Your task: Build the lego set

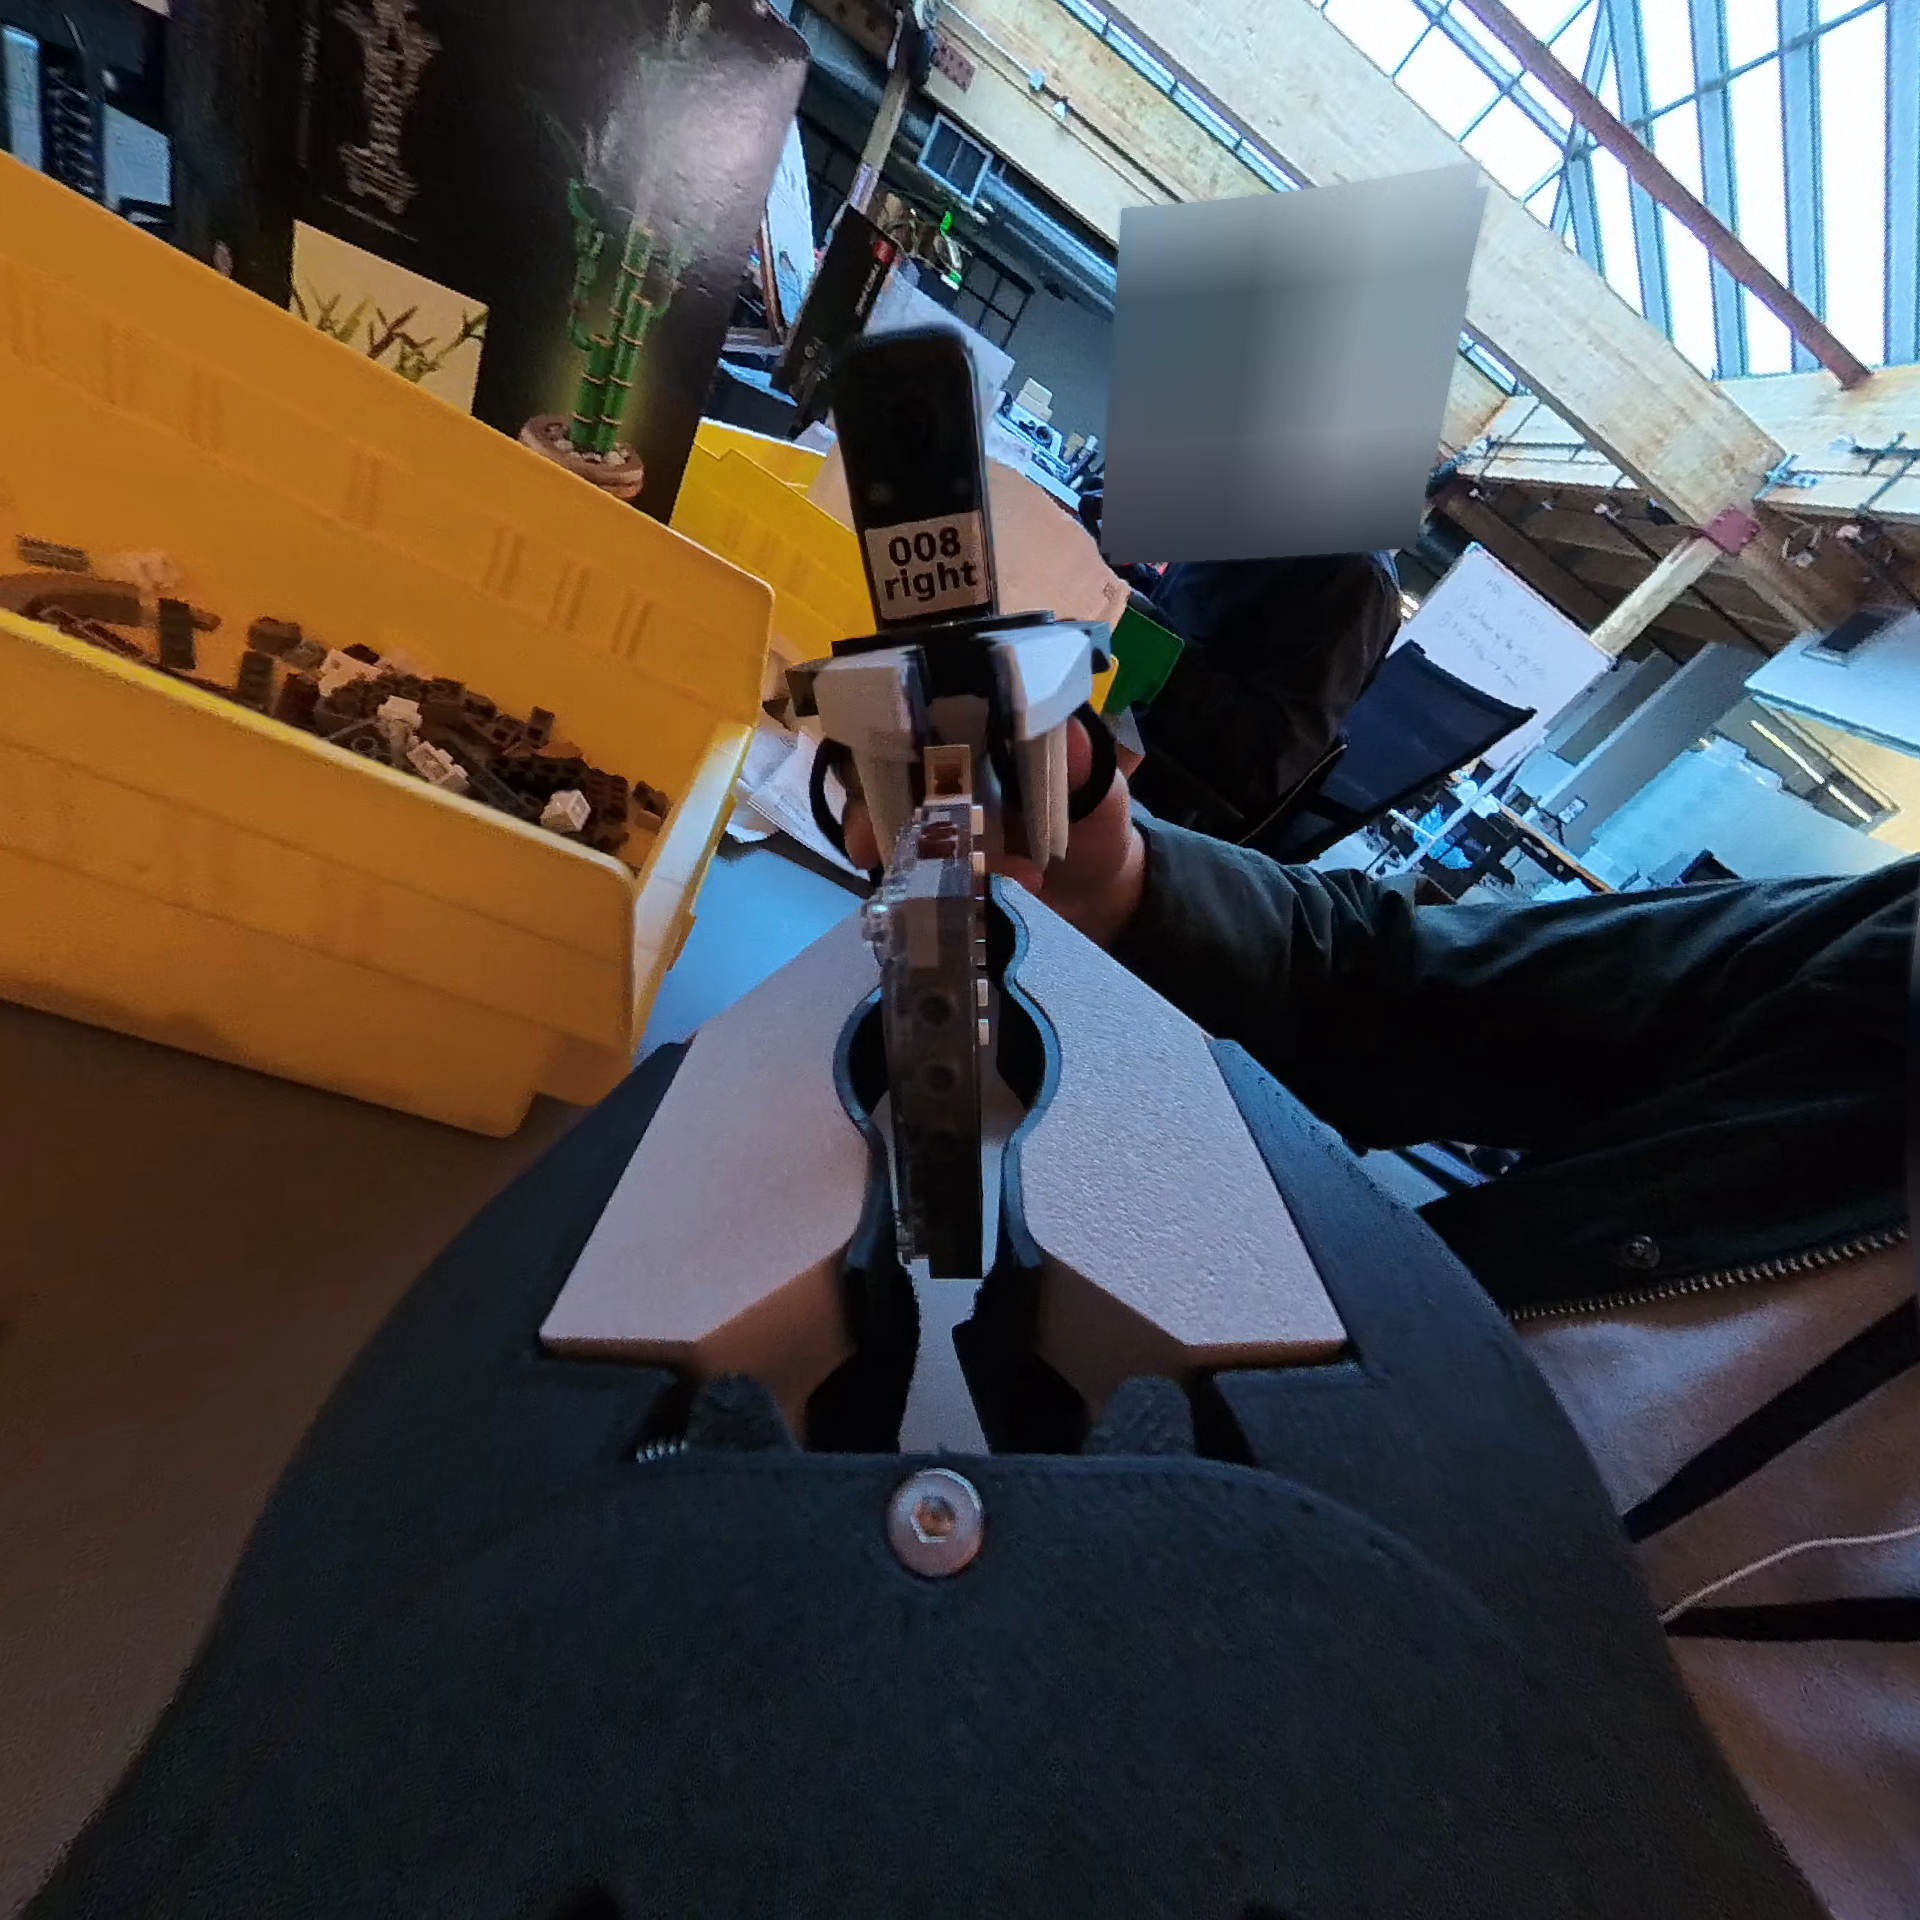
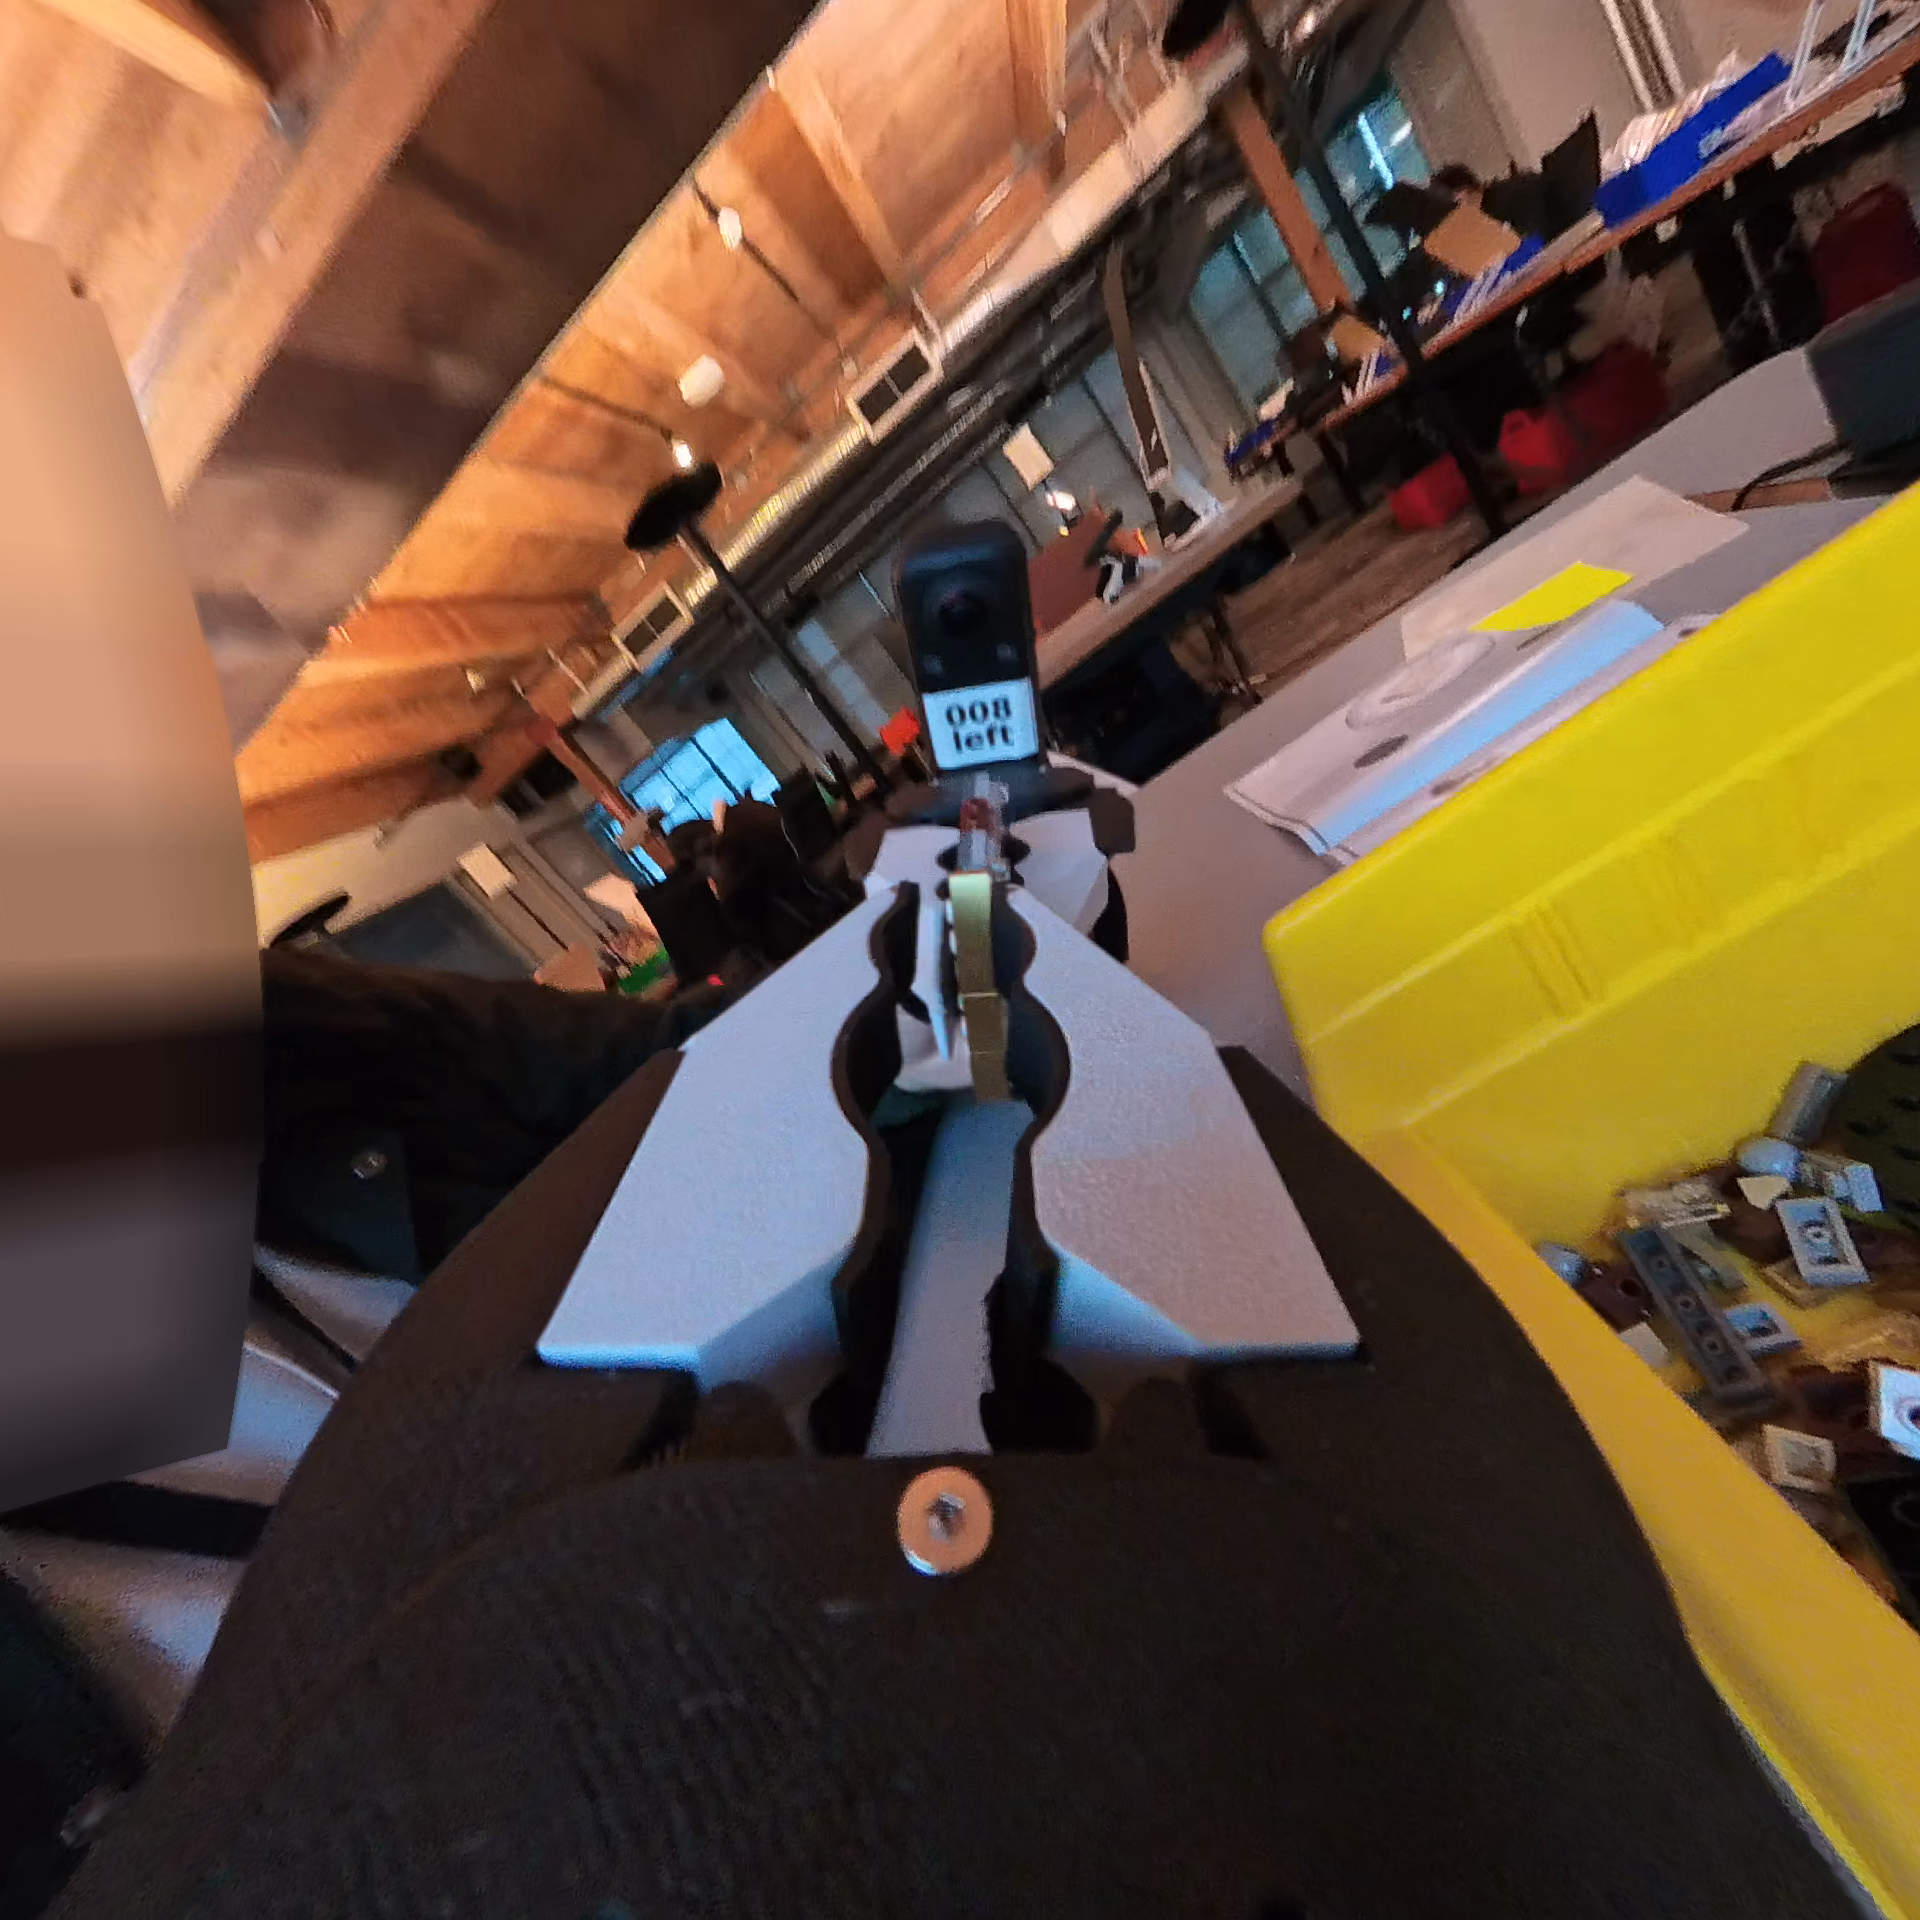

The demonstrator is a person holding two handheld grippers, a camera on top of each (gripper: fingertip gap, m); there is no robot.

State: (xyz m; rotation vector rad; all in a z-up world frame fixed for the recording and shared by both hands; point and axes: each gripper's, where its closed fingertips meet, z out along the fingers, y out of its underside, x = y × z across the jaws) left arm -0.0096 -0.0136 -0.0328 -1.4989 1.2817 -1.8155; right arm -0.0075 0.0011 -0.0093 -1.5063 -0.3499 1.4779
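Lego assembly (image 1: pixel 930 1049), a flat dark studded plate stack held on edge above the counter (image 1: pixel 208 1299), sits clamped in the left hand-held gripper (image 1: pixel 928 1039). The right hand-held gripper (image 2: pixel 961 997) faces it tip to tip, clenched on a slim tan piece (image 2: pixel 977 977). Loose matte bricks (image 1: pixel 343 696) fill the glossy yellow bin (image 1: pixel 312 883) alongside.

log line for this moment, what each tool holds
left tool: shut on dark lego assembly | right tool: shut on tan lego piece | tools tip to tip, pieces meeting | yellow bin beside
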